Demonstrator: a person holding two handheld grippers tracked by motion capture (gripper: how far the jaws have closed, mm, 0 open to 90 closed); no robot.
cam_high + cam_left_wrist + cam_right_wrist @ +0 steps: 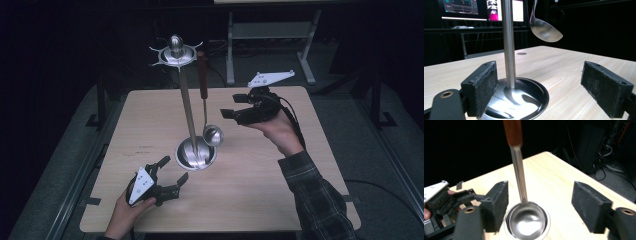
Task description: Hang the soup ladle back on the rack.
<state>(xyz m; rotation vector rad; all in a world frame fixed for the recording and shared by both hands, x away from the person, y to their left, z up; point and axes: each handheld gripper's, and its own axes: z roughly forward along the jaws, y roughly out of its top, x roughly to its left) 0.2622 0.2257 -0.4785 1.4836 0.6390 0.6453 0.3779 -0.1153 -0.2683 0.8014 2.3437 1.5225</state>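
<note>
A steel utensil stand rises from a round dished base on the wooden table, with a thin pole and a hook ring at its top. A ladle with a reddish wooden handle hangs from that ring, its bowl just above the base. My left gripper lies low at the base's front-left, open, its pads either side of the pole. My right gripper is held above the table, right of the ladle, open. The ladle's stem hangs ahead between its pads, untouched.
A metal frame with legs stands behind the table. Lit monitors glow in the dark at the back. A small round grommet sits in the tabletop. The left hand and its gripper lie beyond the stand in the right gripper view.
</note>
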